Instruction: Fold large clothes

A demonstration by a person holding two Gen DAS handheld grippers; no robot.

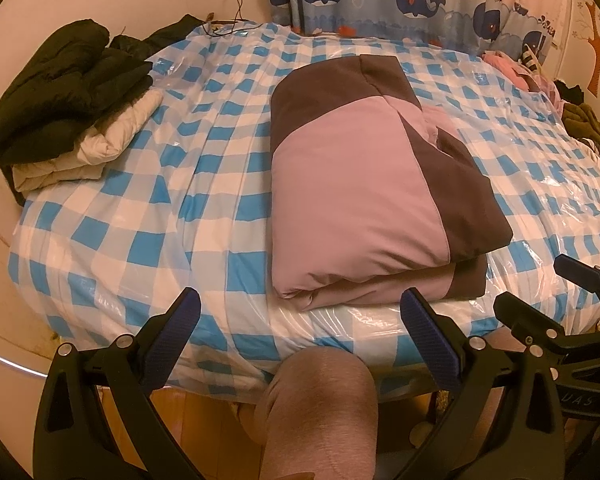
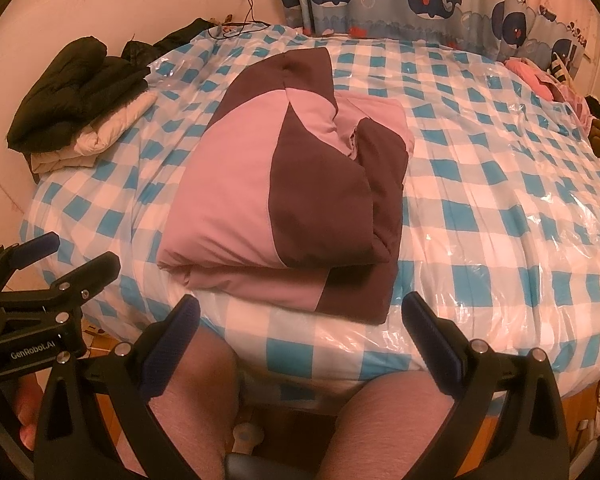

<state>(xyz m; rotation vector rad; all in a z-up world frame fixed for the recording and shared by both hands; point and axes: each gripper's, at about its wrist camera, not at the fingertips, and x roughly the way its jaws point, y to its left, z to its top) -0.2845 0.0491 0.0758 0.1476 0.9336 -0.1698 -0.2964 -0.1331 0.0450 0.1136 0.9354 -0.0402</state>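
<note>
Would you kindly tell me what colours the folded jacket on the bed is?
Pink with dark brown panels; the jacket shows best in the right wrist view.

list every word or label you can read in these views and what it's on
"GenRobot.AI": on the black body of the left tongs, seen from the right wrist view.
"UAS": partial letters on the right tongs, cut off in the left wrist view.
No other text is readable.
</note>
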